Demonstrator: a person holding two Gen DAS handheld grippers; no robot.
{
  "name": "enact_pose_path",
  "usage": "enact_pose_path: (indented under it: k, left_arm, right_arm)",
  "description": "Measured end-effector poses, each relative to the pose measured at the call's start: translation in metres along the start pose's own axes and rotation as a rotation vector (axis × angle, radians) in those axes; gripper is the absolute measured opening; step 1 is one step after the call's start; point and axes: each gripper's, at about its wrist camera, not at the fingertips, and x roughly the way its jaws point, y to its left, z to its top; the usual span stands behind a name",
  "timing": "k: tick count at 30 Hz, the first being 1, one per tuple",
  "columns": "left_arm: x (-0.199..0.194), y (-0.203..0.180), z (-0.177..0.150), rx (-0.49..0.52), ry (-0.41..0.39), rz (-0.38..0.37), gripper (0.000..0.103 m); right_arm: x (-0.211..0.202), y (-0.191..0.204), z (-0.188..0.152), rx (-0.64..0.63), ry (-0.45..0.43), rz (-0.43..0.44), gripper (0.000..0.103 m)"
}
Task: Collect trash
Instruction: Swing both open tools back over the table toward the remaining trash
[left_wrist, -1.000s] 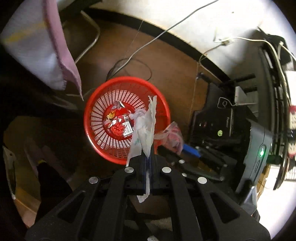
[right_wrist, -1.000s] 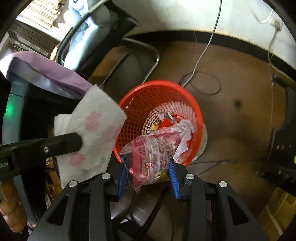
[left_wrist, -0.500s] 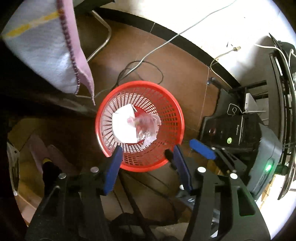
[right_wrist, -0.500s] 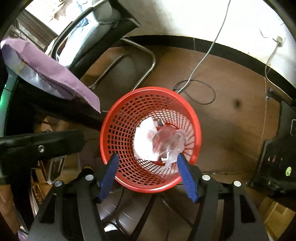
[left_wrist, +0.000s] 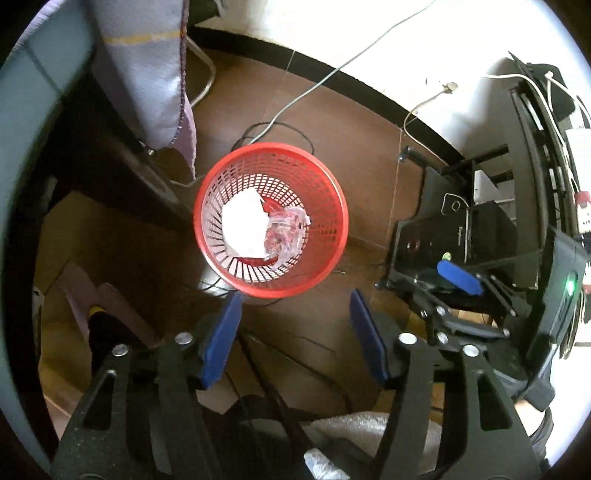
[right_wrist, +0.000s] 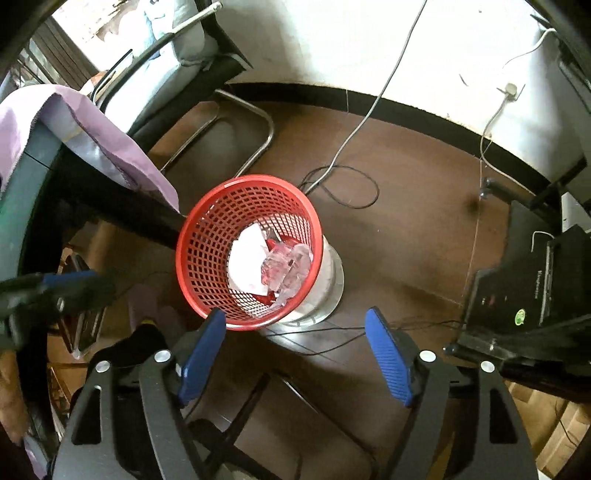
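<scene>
A red mesh basket (left_wrist: 325, 192) (right_wrist: 207, 236) stands on the brown floor below both grippers. Inside it lie a white tissue (left_wrist: 243, 225) (right_wrist: 245, 262) and a crumpled clear plastic wrapper with red print (left_wrist: 286, 232) (right_wrist: 286, 266). My left gripper (left_wrist: 295, 302) hangs above the basket's near rim, its jaws opening with nothing between its blue pads. My right gripper (right_wrist: 295, 321) also points down over the near rim, jaws opening and empty. The right gripper's blue pad (left_wrist: 460, 277) shows at the right of the left wrist view, the left gripper's pad (right_wrist: 70, 280) at the left of the right wrist view.
A purple-edged cloth (left_wrist: 147, 74) (right_wrist: 92, 136) hangs from a table edge left of the basket. Cables (right_wrist: 343, 184) trail across the floor behind it. A black computer case (left_wrist: 461, 236) (right_wrist: 524, 288) stands to the right, a metal-framed chair (right_wrist: 207, 122) at the back left.
Both grippers opened and let go: the tissue and the plastic wrapper dropped into the basket. Both grippers then rose, so the basket looks smaller.
</scene>
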Motion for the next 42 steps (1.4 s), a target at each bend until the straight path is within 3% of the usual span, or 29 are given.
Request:
enact_pose_path:
  k: [8, 14, 23, 33, 42]
  left_arm:
    - [-0.061, -0.020, -0.038, 0.073, -0.149, -0.009, 0.071]
    - [-0.097, -0.015, -0.050, 0.034, -0.241, 0.000, 0.076]
    - [-0.165, -0.005, -0.083, 0.055, -0.398, 0.025, 0.079]
    - [-0.278, 0.058, -0.128, -0.032, -0.596, 0.059, 0.090]
    - [-0.324, 0.141, -0.151, -0.199, -0.654, 0.106, 0.091]
  right_arm:
    - [-0.018, 0.039, -0.003, -0.074, -0.008, -0.024, 0.085]
    - [-0.043, 0.056, -0.004, -0.088, -0.033, -0.002, 0.085]
    - [-0.068, 0.088, -0.008, -0.128, -0.067, -0.008, 0.086]
    - [-0.107, 0.151, -0.003, -0.212, -0.141, 0.024, 0.086]
    - [-0.150, 0.230, 0.005, -0.321, -0.225, 0.086, 0.086]
